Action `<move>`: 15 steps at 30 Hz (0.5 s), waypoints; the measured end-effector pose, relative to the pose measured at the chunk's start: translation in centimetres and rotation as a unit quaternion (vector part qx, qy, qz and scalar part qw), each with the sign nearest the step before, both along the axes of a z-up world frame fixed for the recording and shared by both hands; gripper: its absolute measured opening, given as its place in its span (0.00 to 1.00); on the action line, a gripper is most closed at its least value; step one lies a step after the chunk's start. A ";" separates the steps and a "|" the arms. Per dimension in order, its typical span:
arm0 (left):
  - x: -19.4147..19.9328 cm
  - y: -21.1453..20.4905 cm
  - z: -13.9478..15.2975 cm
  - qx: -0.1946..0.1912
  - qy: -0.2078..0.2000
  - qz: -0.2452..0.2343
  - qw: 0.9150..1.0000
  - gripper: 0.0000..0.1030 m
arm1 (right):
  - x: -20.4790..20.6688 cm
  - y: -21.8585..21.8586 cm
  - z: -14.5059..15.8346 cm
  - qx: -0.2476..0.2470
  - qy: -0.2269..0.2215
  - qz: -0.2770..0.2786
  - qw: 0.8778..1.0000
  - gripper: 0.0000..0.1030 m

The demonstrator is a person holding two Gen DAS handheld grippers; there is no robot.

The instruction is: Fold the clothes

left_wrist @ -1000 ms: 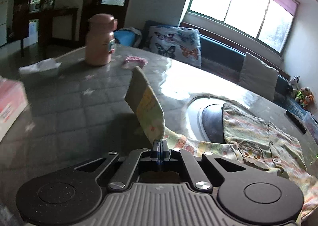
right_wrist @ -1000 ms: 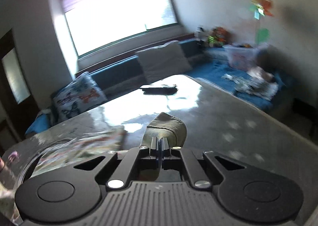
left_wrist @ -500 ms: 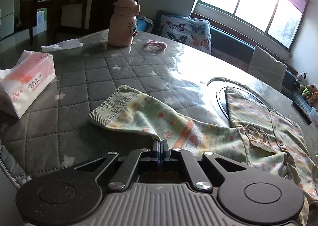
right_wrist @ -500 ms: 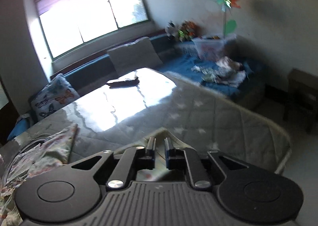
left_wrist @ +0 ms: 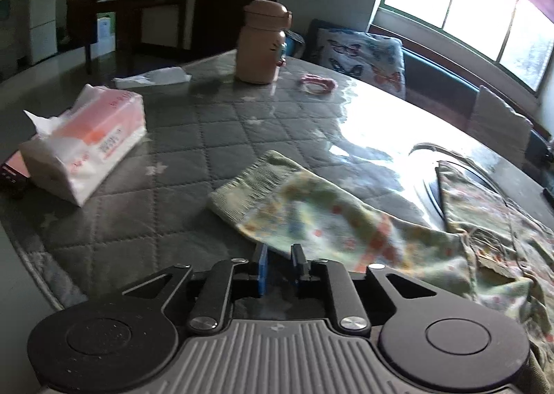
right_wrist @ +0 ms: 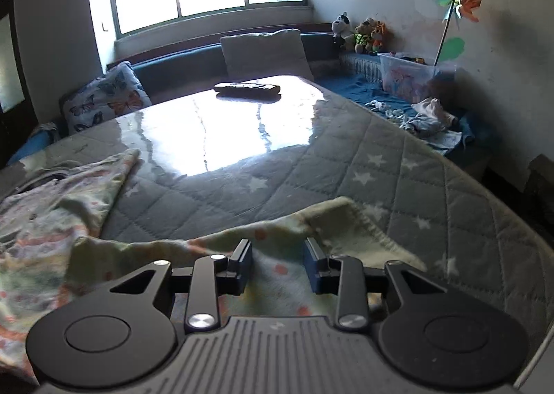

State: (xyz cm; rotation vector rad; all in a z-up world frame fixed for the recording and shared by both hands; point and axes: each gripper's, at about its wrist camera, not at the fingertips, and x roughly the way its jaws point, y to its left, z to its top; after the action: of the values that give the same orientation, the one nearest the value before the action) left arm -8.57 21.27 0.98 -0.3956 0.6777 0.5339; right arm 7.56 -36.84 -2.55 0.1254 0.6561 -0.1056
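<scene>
A pale green child's garment with a small flower print lies spread on the quilted grey table cover. In the left wrist view one sleeve (left_wrist: 311,210) with a ribbed cuff lies flat just beyond my left gripper (left_wrist: 279,260), which is open a little and empty at the sleeve's near edge. In the right wrist view the other sleeve (right_wrist: 311,224) lies flat under and beyond my right gripper (right_wrist: 278,262), which is open and empty. The garment's body (right_wrist: 45,220) lies to the left.
A tissue pack (left_wrist: 86,141) lies at the left, with a pink bottle (left_wrist: 261,44), a loose tissue (left_wrist: 152,77) and a pink hair band (left_wrist: 318,82) behind. A remote control (right_wrist: 247,87) lies at the table's far end. The table edge (right_wrist: 519,227) curves at the right.
Both grippers have lowered the sleeves onto the table and let go. The right opened first and is now wider; the left has just opened and drawn back a little.
</scene>
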 end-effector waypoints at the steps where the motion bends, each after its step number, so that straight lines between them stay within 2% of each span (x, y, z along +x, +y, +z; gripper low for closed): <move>1: 0.0 0.1 0.1 0.002 -0.001 0.002 1.000 0.22 | 0.4 -0.2 0.0 -0.006 0.000 0.000 1.000 0.32; 5: 0.4 0.3 0.7 0.013 -0.006 0.000 1.000 0.27 | 2.0 -0.2 -0.1 -0.019 0.003 0.006 1.000 0.32; 11: 2.5 0.7 0.7 0.028 0.005 -0.025 0.999 0.27 | 3.0 0.1 -0.3 -0.024 0.001 0.013 1.000 0.36; 15: 4.7 1.4 -0.5 0.013 0.022 -0.049 0.998 0.27 | 3.4 0.3 -0.3 -0.030 0.002 0.017 0.999 0.37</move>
State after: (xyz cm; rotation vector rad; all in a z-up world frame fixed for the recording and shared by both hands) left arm -3.83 22.71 0.52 -0.3259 0.7286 0.4581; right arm 10.91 -36.54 -2.89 0.0560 0.6571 -0.0931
